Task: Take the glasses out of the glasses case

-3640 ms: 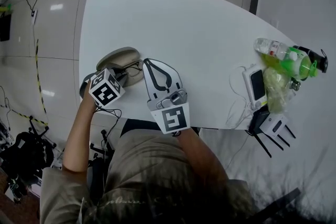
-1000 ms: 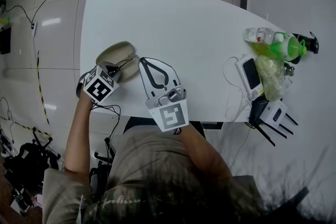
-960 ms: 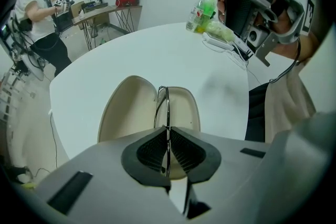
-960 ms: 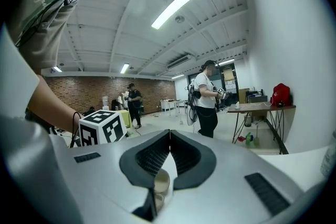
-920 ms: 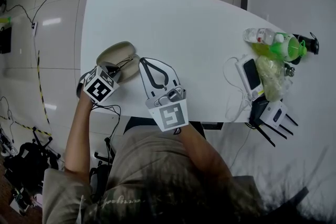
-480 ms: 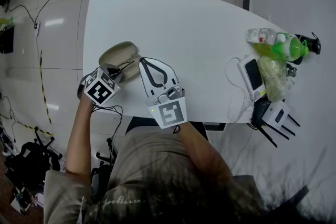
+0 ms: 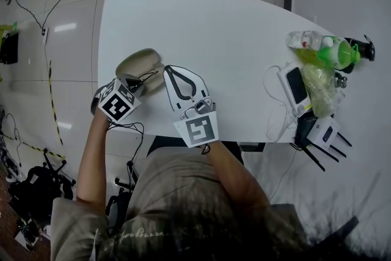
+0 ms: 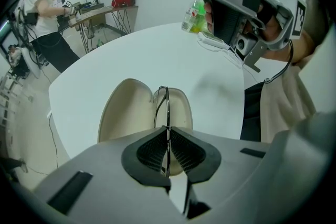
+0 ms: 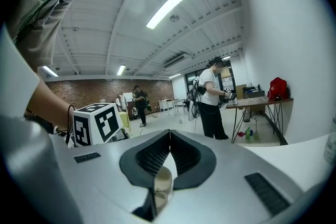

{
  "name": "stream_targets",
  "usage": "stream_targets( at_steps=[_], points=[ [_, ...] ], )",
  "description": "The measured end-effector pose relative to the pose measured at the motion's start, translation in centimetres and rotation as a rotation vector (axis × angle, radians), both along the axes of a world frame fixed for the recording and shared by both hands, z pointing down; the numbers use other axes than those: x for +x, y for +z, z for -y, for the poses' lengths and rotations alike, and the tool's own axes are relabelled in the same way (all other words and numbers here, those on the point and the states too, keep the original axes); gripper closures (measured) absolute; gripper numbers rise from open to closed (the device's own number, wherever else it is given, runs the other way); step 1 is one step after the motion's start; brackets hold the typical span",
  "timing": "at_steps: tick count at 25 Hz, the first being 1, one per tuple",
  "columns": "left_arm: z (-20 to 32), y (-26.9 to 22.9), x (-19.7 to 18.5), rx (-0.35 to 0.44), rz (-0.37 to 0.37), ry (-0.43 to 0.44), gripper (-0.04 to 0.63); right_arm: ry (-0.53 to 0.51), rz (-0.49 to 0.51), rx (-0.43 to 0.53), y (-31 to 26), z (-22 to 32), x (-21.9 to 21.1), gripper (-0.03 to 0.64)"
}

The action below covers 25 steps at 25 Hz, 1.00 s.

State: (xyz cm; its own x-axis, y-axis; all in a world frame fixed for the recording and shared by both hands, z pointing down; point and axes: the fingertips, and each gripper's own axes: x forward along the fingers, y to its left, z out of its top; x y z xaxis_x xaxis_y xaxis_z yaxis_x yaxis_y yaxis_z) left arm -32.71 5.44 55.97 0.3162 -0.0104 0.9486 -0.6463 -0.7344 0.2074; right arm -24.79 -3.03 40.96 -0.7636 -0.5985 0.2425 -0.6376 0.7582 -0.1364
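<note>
Glasses: a thin dark wire frame, up on edge right over the hinge line of the open case. Its near end is pinched by the left tongs, and whether it touches the lining I cannot tell.
Glasses case: a beige clamshell, wide open, with both halves flat on the table and the cream lining facing up. It sits at the near left corner.
Left tongs: clamped tight on the frame, with the ribbed pads pressing the wire from both sides. From the head view they sit at the near edge of the case, marker cube toward the person.
Right tongs: pads together with nothing between them. They are held just right of the case and apart from it, pointing toward the far side and tipped up so that their own camera looks at ceiling lights.
Table: white with a rounded edge, the person at the near side.
Right end: a green bottle at the far edge, a white device with a dark screen and a trailing cable, a crumpled clear bag beside it, and a white router with black antennas at the near edge.
Background: people stand by a desk across the room, seen from both tongs' views.
</note>
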Motion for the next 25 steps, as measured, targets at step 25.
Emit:
stream_targets(
  at_steps=[25],
  points=[
    [0.3, -1.4, 1.3, 0.006, 0.04, 0.043, 0.563, 0.029, 0.035, -0.015, 0.0, -0.5, 2.3, 0.604]
  ],
)
